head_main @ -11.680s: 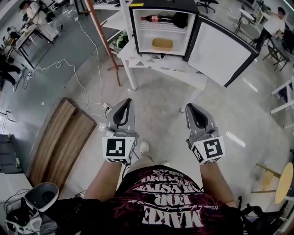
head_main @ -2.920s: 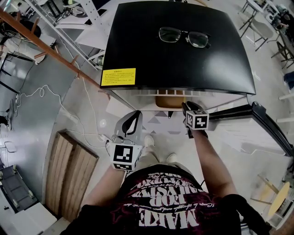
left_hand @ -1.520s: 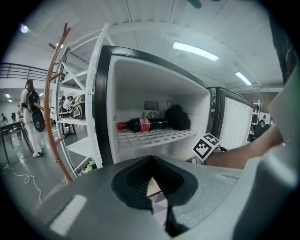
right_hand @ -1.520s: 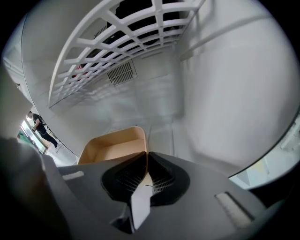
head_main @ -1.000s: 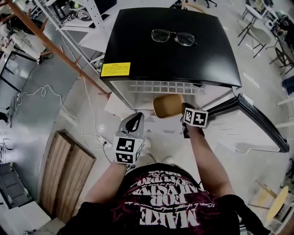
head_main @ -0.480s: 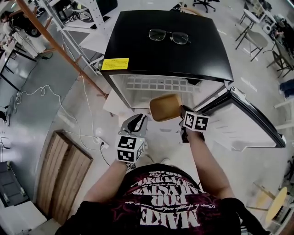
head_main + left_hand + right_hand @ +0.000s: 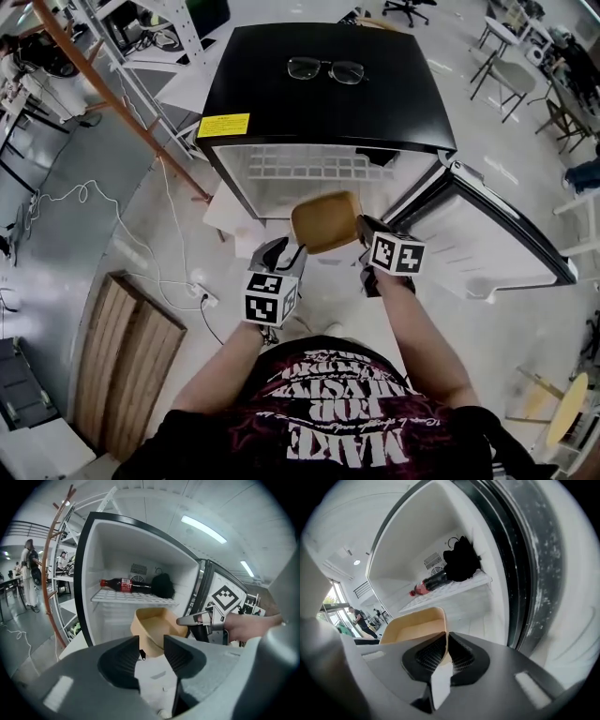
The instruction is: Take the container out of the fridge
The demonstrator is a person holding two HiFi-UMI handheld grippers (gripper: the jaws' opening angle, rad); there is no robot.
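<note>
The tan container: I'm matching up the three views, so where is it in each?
Head view: container at centre, before the open fridge, held by the right gripper.
Left gripper view: container at centre, beyond the left gripper's open jaws.
Right gripper view: container lower left, rim pinched.
Shared landmark: the fridge's wire shelf.

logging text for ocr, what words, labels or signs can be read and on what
"MAKE", "FOR": upside down on the shirt; its other words unreadable.
Yellow label on the fridge top: too small to read.
Red label on the bottle: blurred.
</note>
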